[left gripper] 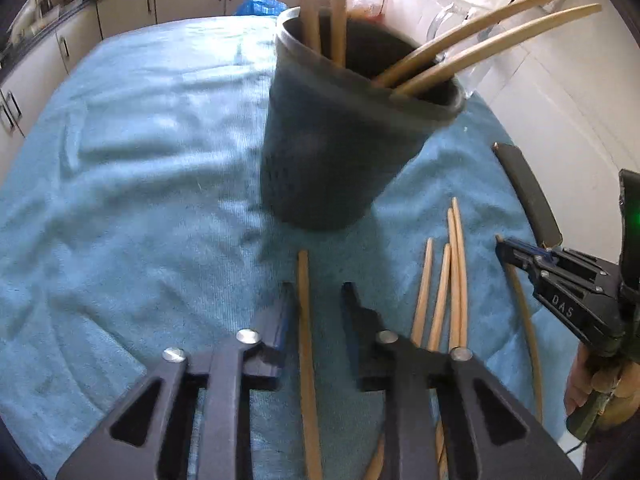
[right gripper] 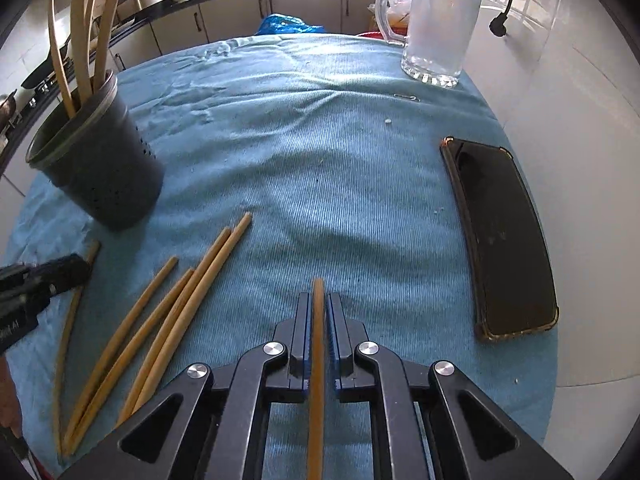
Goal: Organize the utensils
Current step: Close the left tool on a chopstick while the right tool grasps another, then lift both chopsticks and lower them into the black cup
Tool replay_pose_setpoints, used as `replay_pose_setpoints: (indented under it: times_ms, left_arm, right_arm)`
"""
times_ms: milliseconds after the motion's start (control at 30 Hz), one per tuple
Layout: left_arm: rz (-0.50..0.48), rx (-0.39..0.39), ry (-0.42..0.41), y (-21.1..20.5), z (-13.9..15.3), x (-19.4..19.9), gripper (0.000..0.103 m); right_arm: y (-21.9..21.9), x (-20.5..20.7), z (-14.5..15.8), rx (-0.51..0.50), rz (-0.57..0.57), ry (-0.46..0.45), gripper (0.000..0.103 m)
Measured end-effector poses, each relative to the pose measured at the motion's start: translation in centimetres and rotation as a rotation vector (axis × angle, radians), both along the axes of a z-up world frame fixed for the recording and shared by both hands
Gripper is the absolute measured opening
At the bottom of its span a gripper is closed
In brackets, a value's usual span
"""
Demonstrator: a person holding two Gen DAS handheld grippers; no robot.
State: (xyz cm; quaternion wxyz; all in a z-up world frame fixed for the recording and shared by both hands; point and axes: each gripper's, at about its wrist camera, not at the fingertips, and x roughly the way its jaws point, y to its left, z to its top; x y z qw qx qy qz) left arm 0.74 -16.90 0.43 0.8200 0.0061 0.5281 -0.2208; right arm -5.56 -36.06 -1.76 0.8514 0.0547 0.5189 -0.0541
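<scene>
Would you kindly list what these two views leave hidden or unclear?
- Inside of the dark perforated plastic holder: left wrist view, hidden by its wall and motion blur.
- Lower end of the wooden chopstick between the right gripper fingers: right wrist view, cut off by the bottom edge.

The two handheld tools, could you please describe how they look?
Both the left tool and right tool are black, with angular linkage arms, round silver pivot bolts and blue pads inside the fingers. Seen from the left wrist view, the right tool carries white lettering, a green light and a bare hand gripping its handle.
</scene>
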Motion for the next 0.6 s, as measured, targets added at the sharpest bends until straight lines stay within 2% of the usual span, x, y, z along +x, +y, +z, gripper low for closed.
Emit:
replay_pose_setpoints:
  times_ms: [67, 133, 200, 267, 600]
  left_arm:
    - [-0.003, -0.003, -0.014, -0.1, -0.2, -0.2, 0.024]
    - [-0.016, 0.019, -0.023, -0.4, -0.3, -0.3, 0.005]
    - [-0.007, -0.009, 0.003, 0.0, -0.3, -0.2, 0.005]
    - [0.004, -0.02, -0.005, 0.2, 0.2, -0.3, 0.005]
    - [0.011, -0.077, -0.156, 2.9, 6.4, -4.4, 0.005]
  right_arm:
    - [0.1, 0.0, 0.0, -0.004, -0.002, -0.018, 0.007]
    - [0.4, 0.0, -0.1, -0.02, 0.004, -0.029, 0.006]
    - [0.3, -0.1, 0.0, -0.004, 0.004, -0.032, 0.006]
    - [0.0, -0.4, 0.5, 0.034, -0.002, -0.052, 0.006]
    - [0.5, -4.2, 6.3, 0.091, -0.006, -0.221, 0.006]
